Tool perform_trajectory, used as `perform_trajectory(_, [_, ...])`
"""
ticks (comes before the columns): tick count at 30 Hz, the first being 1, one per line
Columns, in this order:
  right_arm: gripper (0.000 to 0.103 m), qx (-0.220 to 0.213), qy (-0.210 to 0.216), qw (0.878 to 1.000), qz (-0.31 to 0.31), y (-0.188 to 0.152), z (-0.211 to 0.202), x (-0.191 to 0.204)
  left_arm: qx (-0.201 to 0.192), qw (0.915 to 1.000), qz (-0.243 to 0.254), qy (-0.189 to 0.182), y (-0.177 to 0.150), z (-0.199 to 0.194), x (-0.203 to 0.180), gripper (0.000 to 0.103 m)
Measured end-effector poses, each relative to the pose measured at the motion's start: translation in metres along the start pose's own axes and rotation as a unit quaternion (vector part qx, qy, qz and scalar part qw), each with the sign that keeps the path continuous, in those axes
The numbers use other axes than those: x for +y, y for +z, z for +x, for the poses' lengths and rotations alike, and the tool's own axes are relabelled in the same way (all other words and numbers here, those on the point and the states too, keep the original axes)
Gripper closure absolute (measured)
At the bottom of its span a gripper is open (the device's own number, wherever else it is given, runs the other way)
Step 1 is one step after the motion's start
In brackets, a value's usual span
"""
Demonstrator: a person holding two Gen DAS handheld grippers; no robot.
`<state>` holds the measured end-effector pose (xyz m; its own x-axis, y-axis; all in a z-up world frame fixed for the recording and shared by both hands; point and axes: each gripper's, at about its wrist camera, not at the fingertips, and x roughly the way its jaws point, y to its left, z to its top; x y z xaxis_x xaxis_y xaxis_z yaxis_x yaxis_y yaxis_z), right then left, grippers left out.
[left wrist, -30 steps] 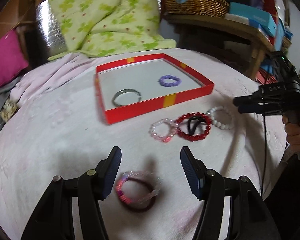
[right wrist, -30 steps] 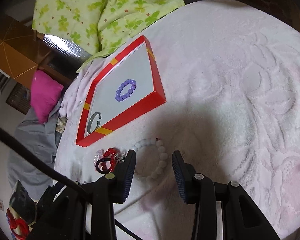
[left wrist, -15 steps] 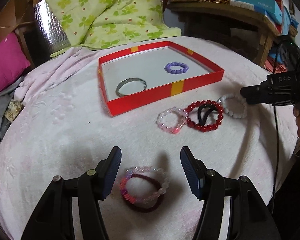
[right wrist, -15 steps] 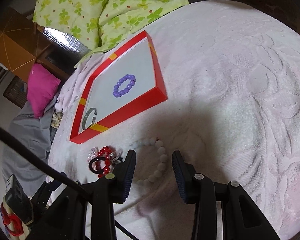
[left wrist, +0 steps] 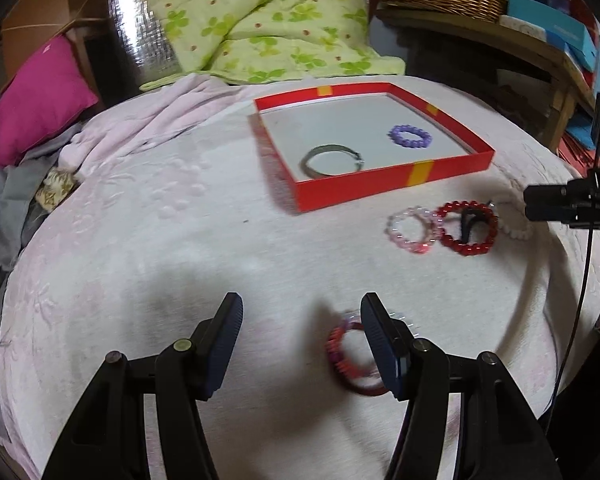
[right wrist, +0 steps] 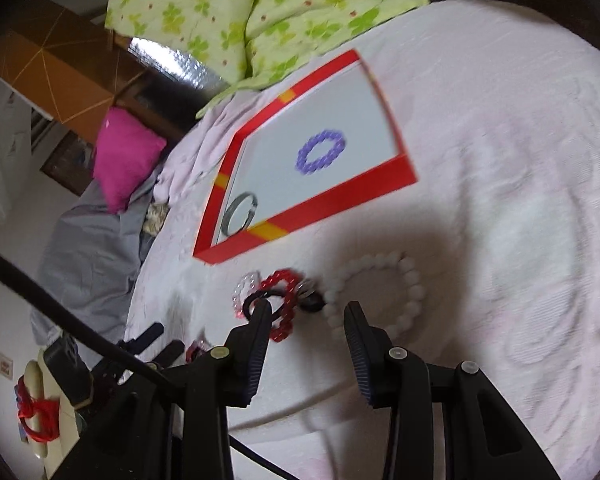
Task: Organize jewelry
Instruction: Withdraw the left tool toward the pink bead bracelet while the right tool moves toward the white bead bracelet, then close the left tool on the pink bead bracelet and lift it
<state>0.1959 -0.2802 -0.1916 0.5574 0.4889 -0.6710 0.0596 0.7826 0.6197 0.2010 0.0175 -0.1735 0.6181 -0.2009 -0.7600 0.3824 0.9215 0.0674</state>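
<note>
While my left hand-held gripper [left wrist: 302, 346] hovers with its jaws spread wide and empty, a blurred red-and-pink bracelet [left wrist: 350, 356] lies on the pale blanket [left wrist: 180, 240] partly behind its right finger. My right hand-held gripper [right wrist: 306, 344] is also spread and empty, just short of the white bead bracelet [right wrist: 380, 292], beside which lie the red bead bracelet [right wrist: 284, 300] and a pink one [left wrist: 410, 230]. In the red tray [left wrist: 380, 188] lie a silver bangle [left wrist: 330, 160] and a purple bracelet [left wrist: 410, 136].
</note>
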Motion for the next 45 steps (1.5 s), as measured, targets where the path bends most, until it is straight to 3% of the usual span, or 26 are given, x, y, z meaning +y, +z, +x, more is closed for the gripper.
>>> perform_trajectory(4, [0.062,0.015,0.011,1.000,0.000,-0.004,0.010,0.007,0.010,0.9998,-0.011,-0.012,-0.006,-0.003,0.016,0.041])
perform_trajectory(8, [0.062,0.031,0.015,0.999,0.006,-0.007,0.022,0.009,0.025,0.9976,-0.034,-0.055,-0.012,-0.004,0.027,0.041])
perform_trajectory(18, [0.063,0.041,0.001,0.999,0.013,-0.010,0.046,0.017,0.043,0.9947,-0.012,-0.092,-0.019,0.002,0.008,0.042])
perform_trajectory(19, [0.068,0.041,0.002,0.999,0.012,-0.010,0.048,0.018,0.046,0.9945,-0.008,-0.093,-0.019,0.004,0.006,0.044])
perform_trajectory(24, [0.083,0.032,-0.014,0.999,-0.004,-0.012,0.050,0.024,0.052,0.9930,-0.002,-0.106,-0.018,0.009,-0.003,0.080])
perform_trajectory(28, [0.086,0.013,-0.037,0.999,-0.038,-0.014,0.044,0.035,0.047,0.9929,0.008,-0.109,-0.016,0.010,-0.011,0.092])
perform_trajectory(36, [0.086,-0.030,-0.102,0.985,-0.135,-0.029,0.031,0.068,0.042,0.9936,0.017,-0.103,-0.014,0.014,-0.018,0.095])
perform_trajectory(45, [0.086,-0.074,-0.146,0.967,-0.193,-0.038,0.011,0.085,0.031,0.9935,0.029,-0.106,-0.009,0.017,-0.030,0.095])
